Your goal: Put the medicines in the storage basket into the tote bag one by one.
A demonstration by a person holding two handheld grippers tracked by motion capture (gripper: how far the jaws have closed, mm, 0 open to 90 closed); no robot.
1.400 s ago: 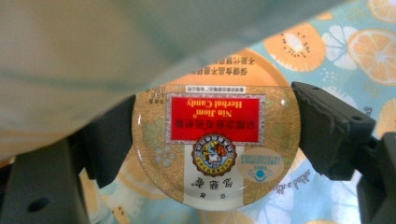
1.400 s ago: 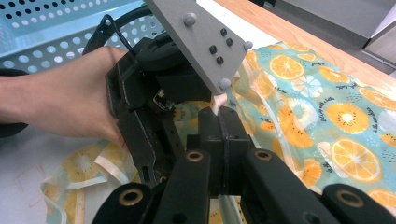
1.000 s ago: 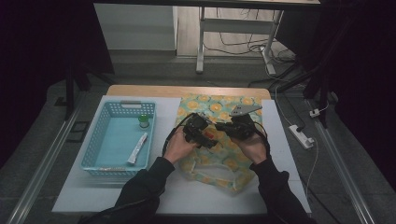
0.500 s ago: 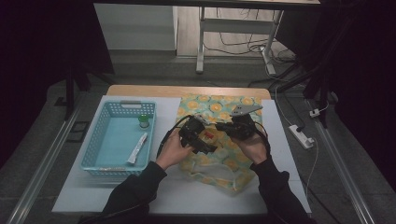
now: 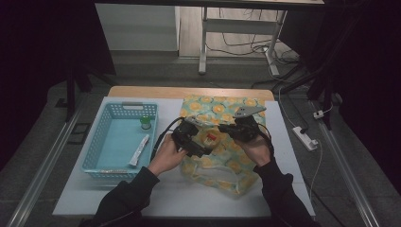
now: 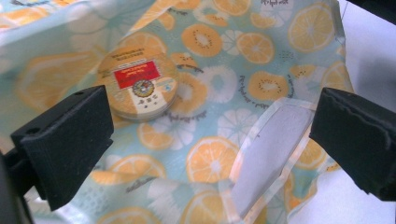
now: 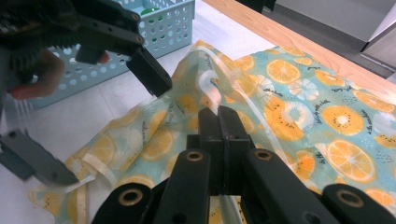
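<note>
From my seat at the controls, nearest to me are the person's two dark sleeves, coming up from the bottom edge of the high view to meet over a thin translucent bag printed with orange and kiwi slices on pale blue (image 5: 218,156), which lies spread on the white tabletop (image 5: 142,198). The left gripper (image 5: 197,144) hovers over the bag's left part with its black jaws standing wide apart; they have just been opening, and nothing sits between the pads. In the left gripper view I look past those jaws at a small round flat tin with a red label (image 6: 137,86), which appears to lie inside the bag under the film, beside a pale seam strip. The right gripper (image 5: 232,128) has its jaws pressed together on a fold of the bag's film, which rises to them in the right gripper view, so the bag's edge is pinched there and lifted a little. Further left stands a light blue perforated plastic basket (image 5: 97,146) with a white tube (image 5: 139,150) and a small green-capped bottle (image 5: 145,123) inside. Beyond the bag runs the table's wooden edge (image 5: 189,91).
</note>
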